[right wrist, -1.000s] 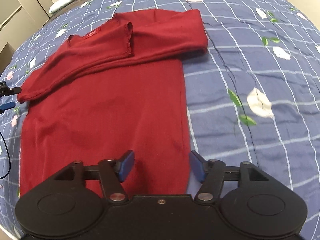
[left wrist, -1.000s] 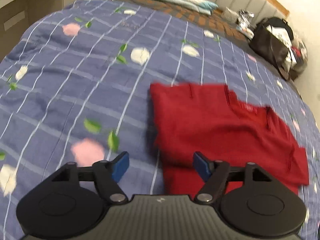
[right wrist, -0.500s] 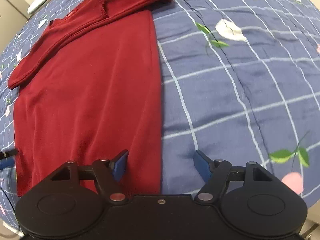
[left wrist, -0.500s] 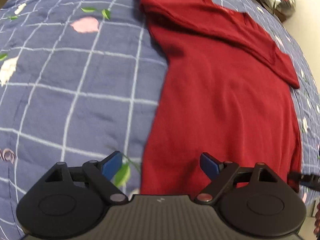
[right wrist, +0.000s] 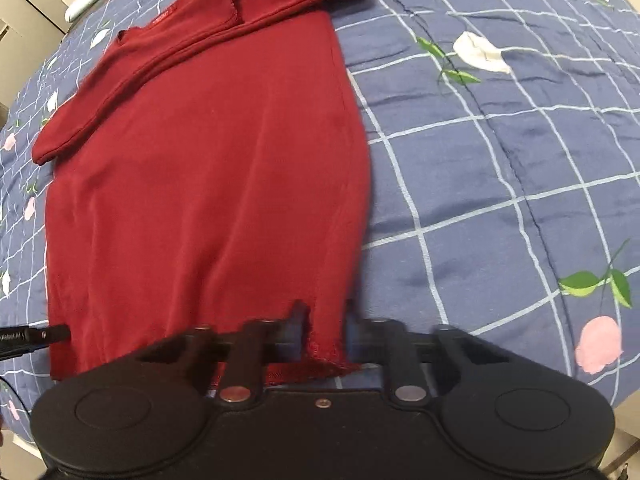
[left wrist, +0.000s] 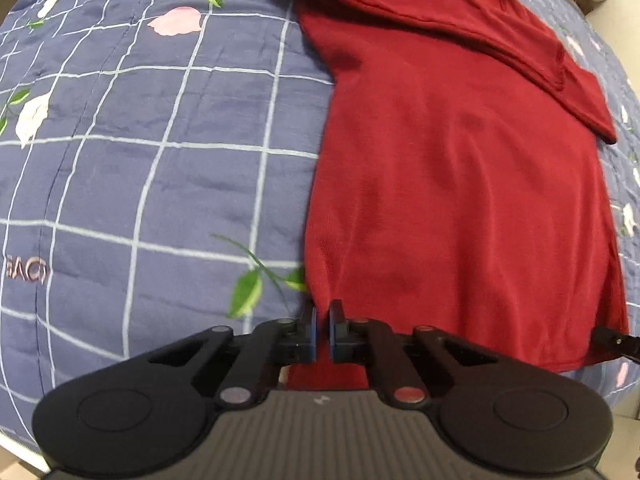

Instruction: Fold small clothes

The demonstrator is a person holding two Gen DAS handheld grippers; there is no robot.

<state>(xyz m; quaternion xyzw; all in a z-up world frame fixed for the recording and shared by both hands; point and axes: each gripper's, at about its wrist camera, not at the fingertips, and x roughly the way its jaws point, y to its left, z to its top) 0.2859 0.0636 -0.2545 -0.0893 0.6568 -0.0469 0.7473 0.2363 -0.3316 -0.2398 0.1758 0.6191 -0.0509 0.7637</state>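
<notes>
The dark red knit sweater (right wrist: 208, 168) is spread on the blue checked floral quilt of the bed (left wrist: 140, 160), its hem corners nearest each claw. The left claw (left wrist: 322, 334) is clamped on one corner; the right claw (right wrist: 325, 336) is closing on the other. Thin fabric may slip if lifted unevenly. Ahead, the folded sleeves (right wrist: 248, 20) could unfold.

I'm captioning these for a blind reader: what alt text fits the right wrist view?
The right gripper is closing on the near right hem corner of a dark red top lying flat on a blue checked floral bedspread, its sleeves folded across the chest.
</notes>
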